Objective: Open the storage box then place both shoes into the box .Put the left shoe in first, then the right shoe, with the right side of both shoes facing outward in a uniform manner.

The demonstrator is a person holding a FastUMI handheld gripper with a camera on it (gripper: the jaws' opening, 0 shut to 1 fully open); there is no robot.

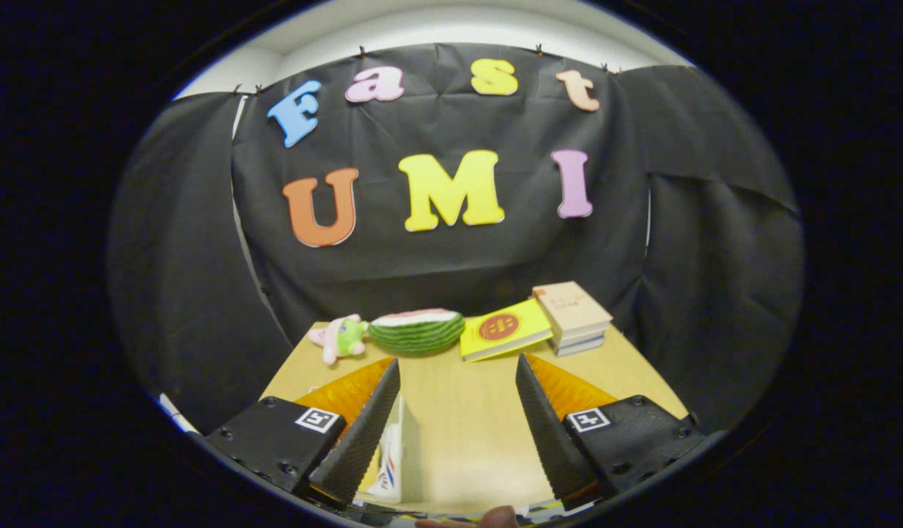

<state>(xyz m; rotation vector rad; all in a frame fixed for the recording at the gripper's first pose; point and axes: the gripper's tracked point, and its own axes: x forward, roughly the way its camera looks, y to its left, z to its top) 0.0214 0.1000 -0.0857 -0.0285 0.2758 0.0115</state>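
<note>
My gripper (457,361) is open above a light wooden table (470,425), its two fingers spread wide and pointing toward the far end. A white piece with red and blue stripes (393,458) stands low down against the inner side of the left finger, near its base. It is cut off, so I cannot tell whether it belongs to a shoe or to the box. Only bare tabletop lies between the fingertips. A person's fingertip (499,518) pokes in below the fingers.
Along the table's far edge lie a pink and green plush toy (341,337), a watermelon-slice cushion (416,330), a yellow book (504,330) and a small stack of books (572,315). Black cloth walls close in behind and at both sides.
</note>
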